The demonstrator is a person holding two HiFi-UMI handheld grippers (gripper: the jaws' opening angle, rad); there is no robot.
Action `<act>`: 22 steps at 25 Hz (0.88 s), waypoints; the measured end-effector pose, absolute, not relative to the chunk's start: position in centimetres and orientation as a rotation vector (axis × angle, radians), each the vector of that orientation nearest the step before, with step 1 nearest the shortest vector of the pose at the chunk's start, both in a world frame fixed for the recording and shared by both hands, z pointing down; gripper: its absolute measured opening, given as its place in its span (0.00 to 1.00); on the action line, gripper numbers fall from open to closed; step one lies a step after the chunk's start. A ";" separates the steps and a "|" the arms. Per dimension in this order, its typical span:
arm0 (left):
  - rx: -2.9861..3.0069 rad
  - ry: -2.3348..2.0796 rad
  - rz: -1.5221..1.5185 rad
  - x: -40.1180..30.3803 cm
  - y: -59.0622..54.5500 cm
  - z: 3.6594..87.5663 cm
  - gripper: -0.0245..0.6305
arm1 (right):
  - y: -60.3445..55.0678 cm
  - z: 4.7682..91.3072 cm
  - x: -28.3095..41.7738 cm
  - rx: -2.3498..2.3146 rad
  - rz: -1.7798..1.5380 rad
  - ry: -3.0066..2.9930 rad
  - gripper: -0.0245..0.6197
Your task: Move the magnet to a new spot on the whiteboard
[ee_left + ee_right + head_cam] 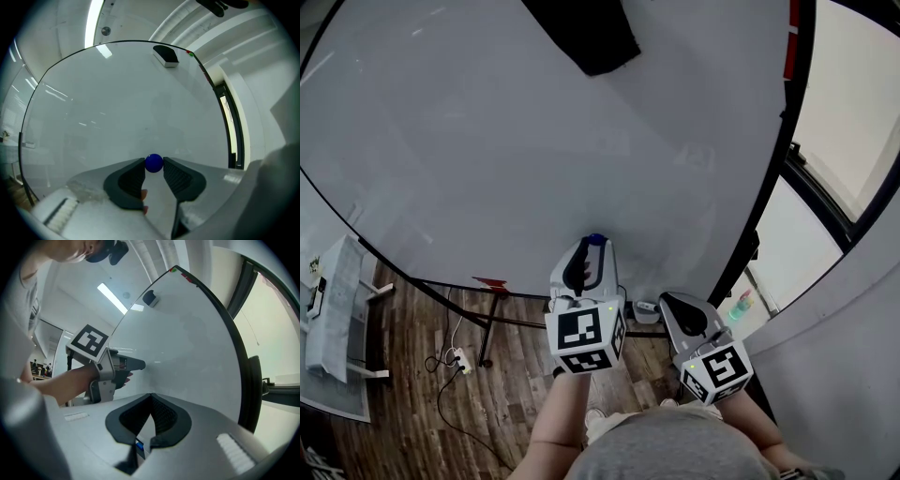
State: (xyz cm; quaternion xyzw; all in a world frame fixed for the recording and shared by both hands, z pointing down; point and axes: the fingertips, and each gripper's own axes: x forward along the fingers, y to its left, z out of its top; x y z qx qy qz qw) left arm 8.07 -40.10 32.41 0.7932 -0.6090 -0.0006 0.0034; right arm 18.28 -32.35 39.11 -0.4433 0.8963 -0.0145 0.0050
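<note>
The left gripper point(153, 168) has its jaws clamped on the small blue magnet point(153, 162), which sits at the very tips, pinched between the two ribbed pads. The whiteboard point(117, 108) fills the view straight ahead of the jaws; whether the magnet touches it cannot be told. The right gripper point(151, 395) has its jaws together with nothing between them and waits beside the left one, facing the same board.

The step in hand appears to be carrying the magnet to its new spot. Since the grip is only at the tips, it would be wise to hold the pinch firm, bring the magnet square to the board, and part the jaws only once it has seated flat. A tilted approach could let it snap sideways out of the pads.

The board ahead of the jaws is bare and glossy. A black eraser point(166, 54) clings high above and to the right of the jaws. A dark frame point(769, 187) borders the board's right edge, and a wooden floor point(412, 328) lies below.
</note>
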 end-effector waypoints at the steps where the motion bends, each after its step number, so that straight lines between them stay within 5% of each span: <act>1: 2.487 -1.909 -0.001 8.3 -40.2 32.4 0.24 | -32.4 39.1 18.5 -1.386 -0.046 2.808 0.04; 22: 2.446 -1.963 0.011 9.6 -41.6 33.1 0.24 | -32.7 39.5 21.0 -1.330 -0.062 2.847 0.04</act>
